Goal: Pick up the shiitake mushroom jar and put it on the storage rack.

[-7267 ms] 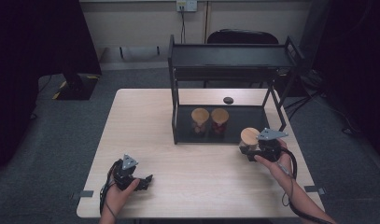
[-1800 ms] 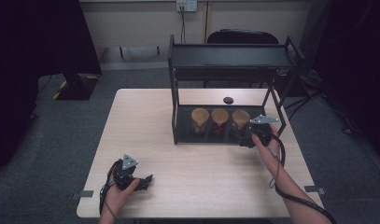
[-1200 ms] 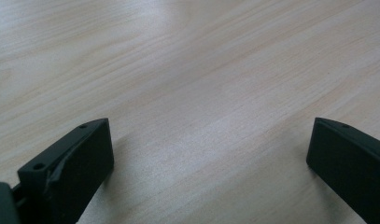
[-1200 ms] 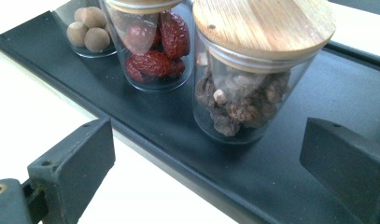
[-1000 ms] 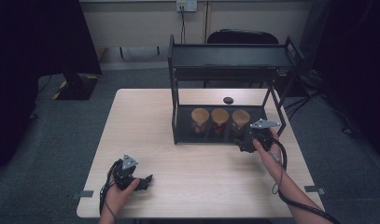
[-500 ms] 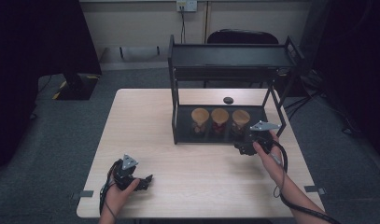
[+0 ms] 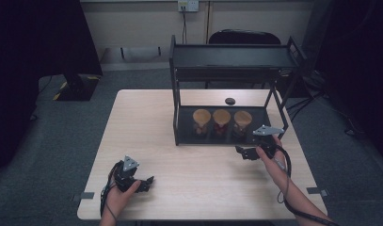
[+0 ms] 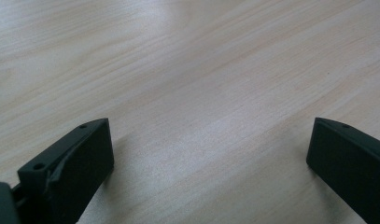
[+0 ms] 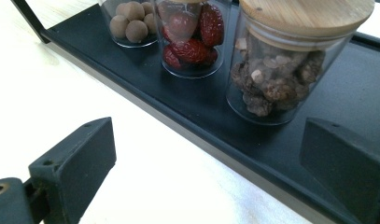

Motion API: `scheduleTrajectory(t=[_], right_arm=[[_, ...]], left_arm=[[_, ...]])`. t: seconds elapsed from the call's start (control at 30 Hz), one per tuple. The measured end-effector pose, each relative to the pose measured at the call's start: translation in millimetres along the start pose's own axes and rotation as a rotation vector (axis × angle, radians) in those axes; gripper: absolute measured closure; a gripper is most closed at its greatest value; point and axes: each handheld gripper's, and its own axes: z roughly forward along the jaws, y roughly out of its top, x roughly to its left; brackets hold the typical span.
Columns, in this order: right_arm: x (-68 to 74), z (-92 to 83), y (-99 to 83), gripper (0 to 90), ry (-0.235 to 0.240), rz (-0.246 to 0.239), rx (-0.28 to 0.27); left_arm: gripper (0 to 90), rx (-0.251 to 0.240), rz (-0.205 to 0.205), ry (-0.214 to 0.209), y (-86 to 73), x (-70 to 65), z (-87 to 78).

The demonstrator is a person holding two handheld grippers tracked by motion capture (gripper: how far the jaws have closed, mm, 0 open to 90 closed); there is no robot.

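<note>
The right claw [image 7: 242,153] hangs with its jaws apart and nothing between them, just in front of the black shelf rack [image 7: 236,61] at the far right of the counter [image 7: 147,122], pointing toward the rack's lower tray [image 9: 365,93]. From the right gripper view, the nearest thing ahead is the jar of dark brown chunks [image 9: 283,70], upright on the tray under a wooden lid [image 9: 309,16], clear of both jaws and just beyond their tips. It stands at the right end of a row: next to it is the jar of red dried fruit [image 9: 192,39], then the jar of round brown balls [image 9: 131,23]. In the high view the three show as a tidy line of lids between the rack's posts, the chunk jar [image 7: 242,121] closest to the right hand [image 7: 269,155]. The row looks deliberate, with the jars close together and set back from the tray's front lip so they sit safely under the top shelf. With the jaws wide and free of the glass, the placing appears to be done, and the claw has room to draw away without nudging the jar. The left claw [image 7: 144,183], also spread with nothing inside, rests low over bare wood near the counter's front left, out of the way. A small dark object [image 7: 230,100] lies on the counter behind the rack.
</note>
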Motion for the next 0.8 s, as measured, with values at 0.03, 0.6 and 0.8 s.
scheduleTrajectory(t=[0.03, 0.6, 0.8], right_arm=[[-0.1, -0.5, -0.8, 2.9, 0.003, 0.002, -0.002], [-5.2, -12.8, -15.0, 3.0, 0.012, 0.020, 0.001], [-7.1, -18.5, -20.4, 3.0, 0.014, 0.029, 0.001]], left_arm=[[0.2, 0.000, 0.000, 0.000, 0.0, 0.0, 0.0], [0.2, 0.000, 0.000, 0.000, 0.0, 0.0, 0.0], [0.2, 0.000, 0.000, 0.000, 0.0, 0.0, 0.0]])
